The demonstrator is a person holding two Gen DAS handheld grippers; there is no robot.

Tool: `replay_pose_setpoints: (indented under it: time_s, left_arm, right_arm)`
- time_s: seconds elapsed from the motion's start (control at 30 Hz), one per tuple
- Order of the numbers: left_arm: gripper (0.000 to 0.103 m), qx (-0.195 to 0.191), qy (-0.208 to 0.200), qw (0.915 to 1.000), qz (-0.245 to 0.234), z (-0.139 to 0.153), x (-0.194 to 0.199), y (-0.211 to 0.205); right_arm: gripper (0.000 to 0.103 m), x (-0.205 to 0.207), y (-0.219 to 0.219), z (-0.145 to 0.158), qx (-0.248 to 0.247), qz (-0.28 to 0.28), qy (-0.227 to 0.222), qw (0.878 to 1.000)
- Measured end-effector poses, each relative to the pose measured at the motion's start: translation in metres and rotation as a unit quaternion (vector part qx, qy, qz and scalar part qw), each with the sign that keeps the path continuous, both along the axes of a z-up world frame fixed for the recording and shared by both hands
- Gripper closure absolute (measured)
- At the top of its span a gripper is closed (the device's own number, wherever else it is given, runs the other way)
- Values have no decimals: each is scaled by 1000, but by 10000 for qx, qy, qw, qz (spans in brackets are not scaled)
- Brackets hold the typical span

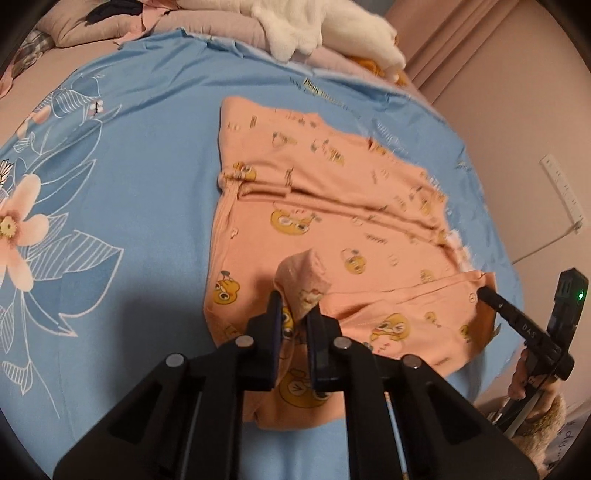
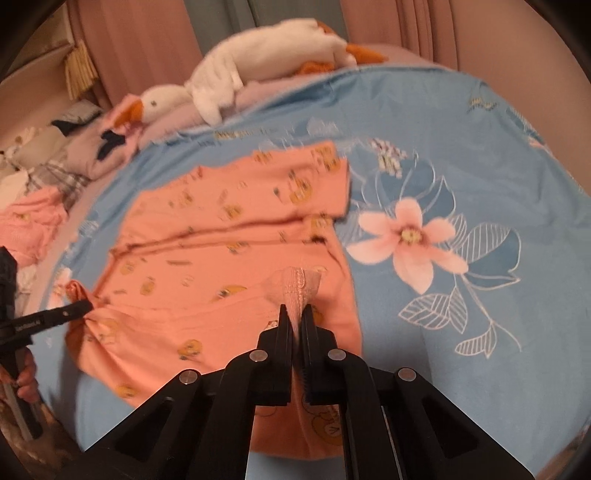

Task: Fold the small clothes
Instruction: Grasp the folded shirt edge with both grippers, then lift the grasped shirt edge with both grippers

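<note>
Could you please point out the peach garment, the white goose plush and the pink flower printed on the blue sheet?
peach garment (image 1: pixel 332 236): left wrist view, on its flat middle panel.
white goose plush (image 2: pixel 162 100): right wrist view, on its head.
pink flower (image 2: pixel 408 236): right wrist view, on its yellow centre.

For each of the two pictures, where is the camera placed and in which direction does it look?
Left wrist view: sits on the left tool, looks forward over the peach cartoon-print garment on the blue floral bedsheet; its fingers pinch a cloth fold; the right tool shows at right.
Right wrist view: sits on the right tool, faces the same garment toward the white plush goose; it pinches a ribbed edge; the left tool shows at left.
Shared: garment, bedsheet, goose, both tools.
</note>
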State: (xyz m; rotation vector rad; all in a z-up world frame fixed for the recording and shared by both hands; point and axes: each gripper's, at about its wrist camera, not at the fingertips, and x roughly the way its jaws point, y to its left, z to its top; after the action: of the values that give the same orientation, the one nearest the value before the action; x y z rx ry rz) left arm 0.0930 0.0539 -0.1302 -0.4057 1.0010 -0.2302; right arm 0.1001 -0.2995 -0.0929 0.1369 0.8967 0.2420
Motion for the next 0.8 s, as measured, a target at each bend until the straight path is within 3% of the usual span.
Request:
replay_pose_setpoints:
  time_s: [0.33,0.47,0.8]
  left_arm:
    - [92,-568,-450,9970,262,41,-20,17]
    - [92,-550,-745,9955,222,64,-20,19]
    - [92,-589,-750,9951,279,80,8,22]
  right_arm:
    - [98,-17,-7,52,417,-156,-708,9965]
    - [98,-17,-5,68,436,-165,-947,9944]
    - [98,5,-2,86,427,-255,-1169,9919]
